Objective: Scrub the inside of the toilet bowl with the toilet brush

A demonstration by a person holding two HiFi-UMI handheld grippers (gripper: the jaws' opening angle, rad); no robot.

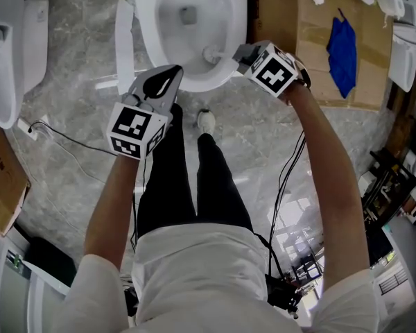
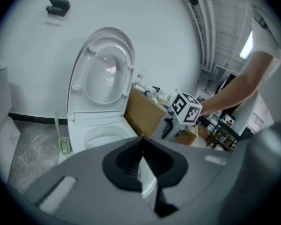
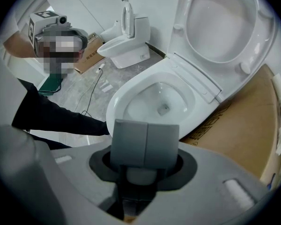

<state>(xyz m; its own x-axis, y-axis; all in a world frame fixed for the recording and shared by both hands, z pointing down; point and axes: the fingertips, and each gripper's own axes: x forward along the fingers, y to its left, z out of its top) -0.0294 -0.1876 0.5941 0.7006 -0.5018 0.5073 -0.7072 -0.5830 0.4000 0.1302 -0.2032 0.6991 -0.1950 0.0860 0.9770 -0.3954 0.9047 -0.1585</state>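
White porcelain in our head view: the toilet brush (image 1: 211, 53) head sits just inside the near rim of the toilet bowl (image 1: 144, 47), its handle running back to our right tongs (image 1: 244, 54). Left gripper view: left tongs (image 2: 141, 172) narrow, empty. Right gripper view: pads (image 3: 129, 144) closed, seemingly on that handle.

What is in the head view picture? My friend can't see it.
Looking steeply down, a person stands at an open white toilet, a right gripper at the bowl's front rim and a left gripper nearer their dark legs. A small pale round thing lies in the bowl by the right gripper; a blue cloth lies on cardboard.
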